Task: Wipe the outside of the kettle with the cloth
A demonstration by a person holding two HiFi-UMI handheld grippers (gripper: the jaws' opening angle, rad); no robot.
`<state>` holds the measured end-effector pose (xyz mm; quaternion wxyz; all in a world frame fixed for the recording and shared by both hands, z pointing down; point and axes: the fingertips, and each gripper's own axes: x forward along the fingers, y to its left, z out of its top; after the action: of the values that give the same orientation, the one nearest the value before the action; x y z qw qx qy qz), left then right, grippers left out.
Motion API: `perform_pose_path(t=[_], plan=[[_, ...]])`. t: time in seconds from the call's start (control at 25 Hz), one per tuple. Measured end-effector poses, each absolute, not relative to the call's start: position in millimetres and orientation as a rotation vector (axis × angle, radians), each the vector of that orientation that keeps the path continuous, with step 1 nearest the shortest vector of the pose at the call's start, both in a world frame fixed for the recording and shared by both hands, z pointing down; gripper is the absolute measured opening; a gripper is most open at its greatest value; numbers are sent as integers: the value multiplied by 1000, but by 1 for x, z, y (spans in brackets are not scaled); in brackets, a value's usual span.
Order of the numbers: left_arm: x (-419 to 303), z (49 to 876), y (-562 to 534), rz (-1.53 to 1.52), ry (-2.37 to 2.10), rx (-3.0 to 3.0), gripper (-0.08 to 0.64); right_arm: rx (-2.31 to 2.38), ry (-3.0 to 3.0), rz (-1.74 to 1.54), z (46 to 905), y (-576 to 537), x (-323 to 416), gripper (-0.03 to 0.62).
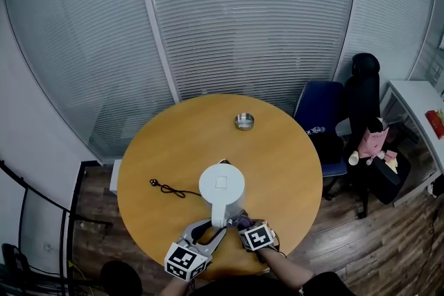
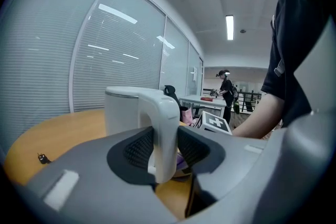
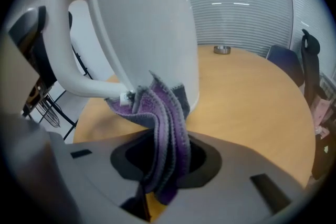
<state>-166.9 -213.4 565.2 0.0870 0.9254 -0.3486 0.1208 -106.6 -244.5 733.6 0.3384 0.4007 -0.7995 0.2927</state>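
Now the left gripper [image 2: 166,157] is clamping the kettle [image 1: 222,185] by its handle [image 2: 167,128], its jaws partly closed and the pads pressing both sides. The kettle is standing upright on the table [image 1: 284,149], near the person's edge. The right gripper [image 3: 164,165] is pinching the purple cloth [image 3: 165,123] in nearly closed jaws and pressing it against the kettle's lower wall beside the handle's base.

— What are your grippers like?
— Both my left gripper [image 1: 215,225] and my right gripper [image 1: 244,222] are smooth grey shells. A dark oval recess surrounds my fingers [image 2: 137,148], whose pads are black and ribbed.
— Any markings?
— Behind the fingers, each carries a white cube [image 1: 187,261] with black square markers. Further back there's a dark short sleeve [image 2: 289,55].
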Motion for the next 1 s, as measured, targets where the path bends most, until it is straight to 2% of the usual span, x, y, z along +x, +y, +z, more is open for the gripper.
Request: perform_pose_path(t=[0.2,0.36,0.64,0.76,1.0], plan=[[-179,564,-212,324,-999,2789,152,1113,-2115,814,708,-228,-101,109],[-188,565,-214,246,-1028,2799,152,1251,-2236,838,656,-222,-86,107],[-192,563,-213,204,-1122,2773,152,1304,-2451,556,555,-237,-77,107],[-192,568,-209,208,-1182,2741,152,1248,-2456,441,550,-246,-80,108],[-194,567,-210,191,-1286,2668,150,1132,-2404,502,596,-263,-83,107]])
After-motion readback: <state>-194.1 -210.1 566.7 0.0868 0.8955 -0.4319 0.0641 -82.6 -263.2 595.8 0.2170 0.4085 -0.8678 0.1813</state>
